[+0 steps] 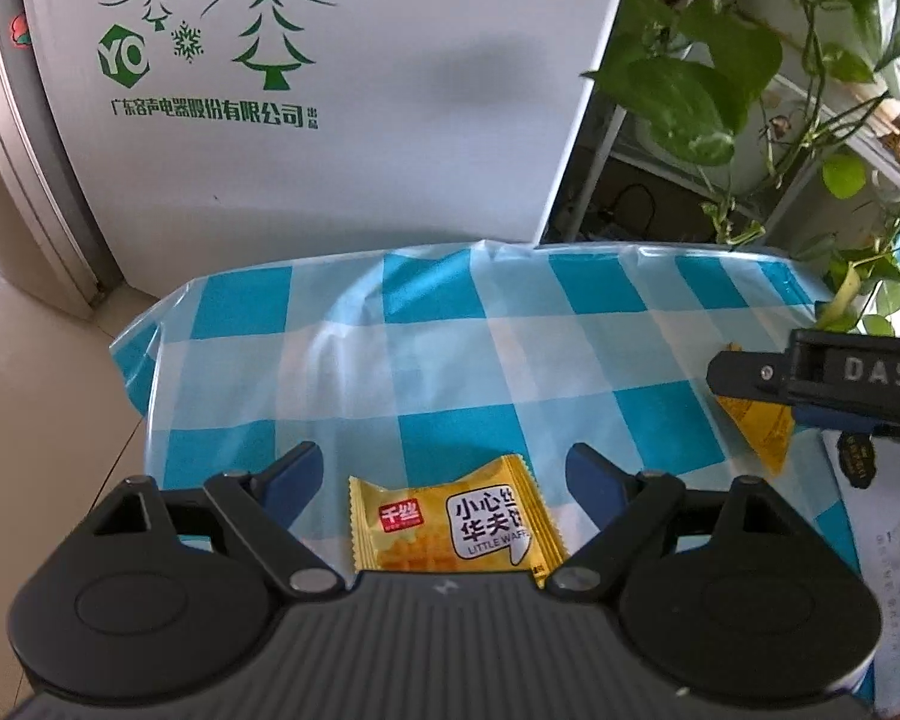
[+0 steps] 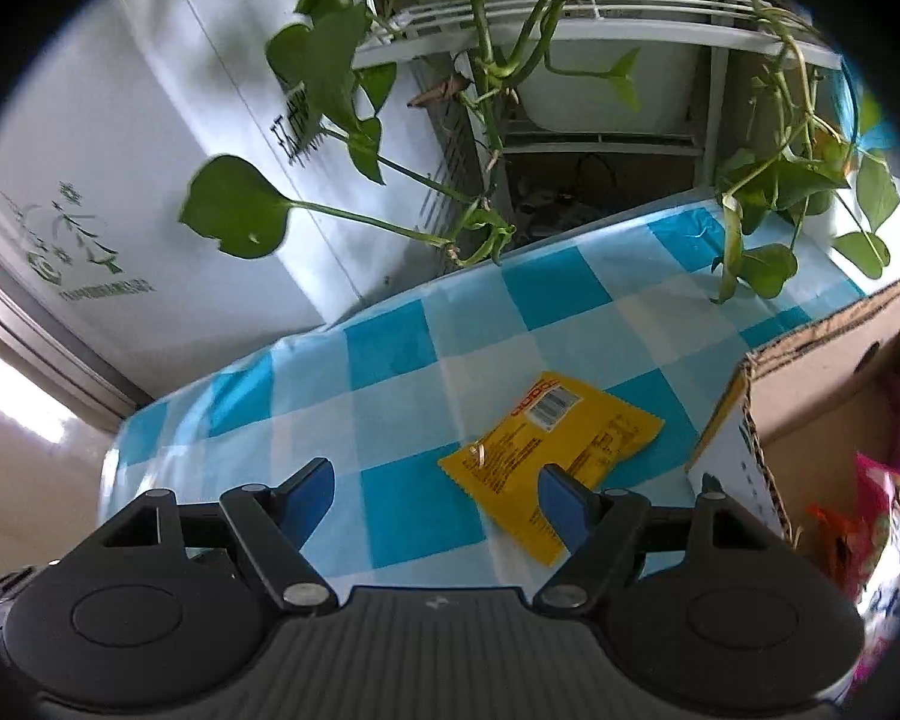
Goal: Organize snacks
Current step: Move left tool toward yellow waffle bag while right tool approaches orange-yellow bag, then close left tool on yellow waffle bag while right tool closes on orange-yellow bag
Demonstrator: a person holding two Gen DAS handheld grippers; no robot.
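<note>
2 yellow snack packets are being approached on the checked tabletop (image 1: 450, 348). The waffle packet (image 1: 456, 525) is lying flat, face up, between the fingers of the left claw (image 1: 444, 486), just in front of its body; both blue pads are standing wide of the packet's side edges and nothing is being gripped. The second packet (image 2: 549, 456) is lying flat, printed back up, just beside the cardboard box (image 2: 822, 372), in which other snack bags are being kept. It is sitting to the right of the right claw (image 2: 438, 492) centre line: the right finger is overlapping its near corner while the left finger is well apart from it, and the jaws are being held wide and empty. Both packets are being judged light, thin and crinkly, with slick foil that is likely to slide on the plastic cloth and a brittle biscuit inside. A gentle pinch across the short width, near the crimped end seams, is being judged the safest hold.
</note>
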